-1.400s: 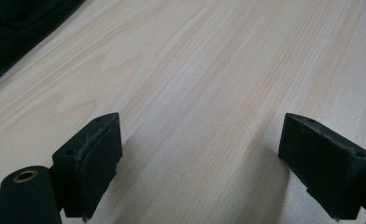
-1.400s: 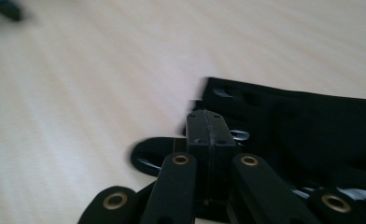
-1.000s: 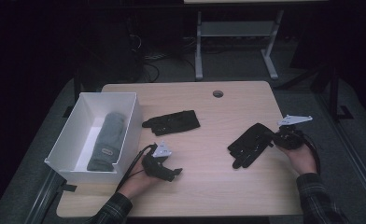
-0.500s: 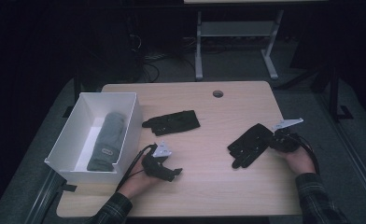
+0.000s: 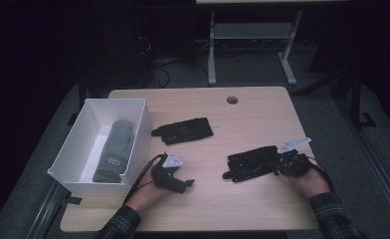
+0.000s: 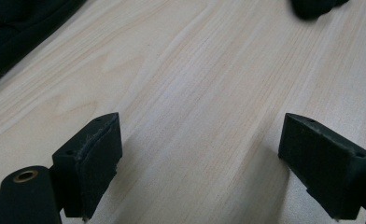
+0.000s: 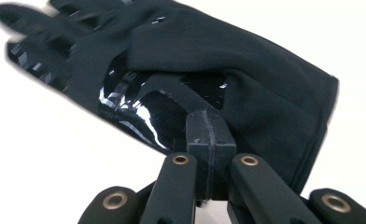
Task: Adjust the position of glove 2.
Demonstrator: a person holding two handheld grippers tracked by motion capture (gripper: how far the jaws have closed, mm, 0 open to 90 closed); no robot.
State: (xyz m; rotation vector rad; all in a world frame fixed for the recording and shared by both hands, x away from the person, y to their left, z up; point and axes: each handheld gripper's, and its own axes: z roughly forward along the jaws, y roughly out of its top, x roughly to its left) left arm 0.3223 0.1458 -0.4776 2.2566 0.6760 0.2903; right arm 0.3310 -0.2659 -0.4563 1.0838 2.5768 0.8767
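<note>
A black glove (image 5: 250,163) lies on the right half of the wooden table (image 5: 243,124). My right gripper (image 5: 281,164) is shut at its cuff end. In the right gripper view the two jaws are pressed together (image 7: 208,126) on the fabric of this glove (image 7: 181,60), whose fingers point away to the upper left. A second black glove (image 5: 183,130) lies flat near the table's middle. My left gripper (image 5: 187,184) rests low over bare wood in front of that glove, with its jaws wide apart (image 6: 195,154) and nothing between them.
A white box (image 5: 139,130) stands at the table's left edge and holds a rolled grey cloth item (image 5: 113,149). A round cable hole (image 5: 232,100) sits near the far edge. Beyond the table a desk frame (image 5: 212,45) stands on the dark floor.
My right gripper has moved left and slightly down, and the glove has come with it, turning to lie more level across the table. The left gripper has stayed put.
</note>
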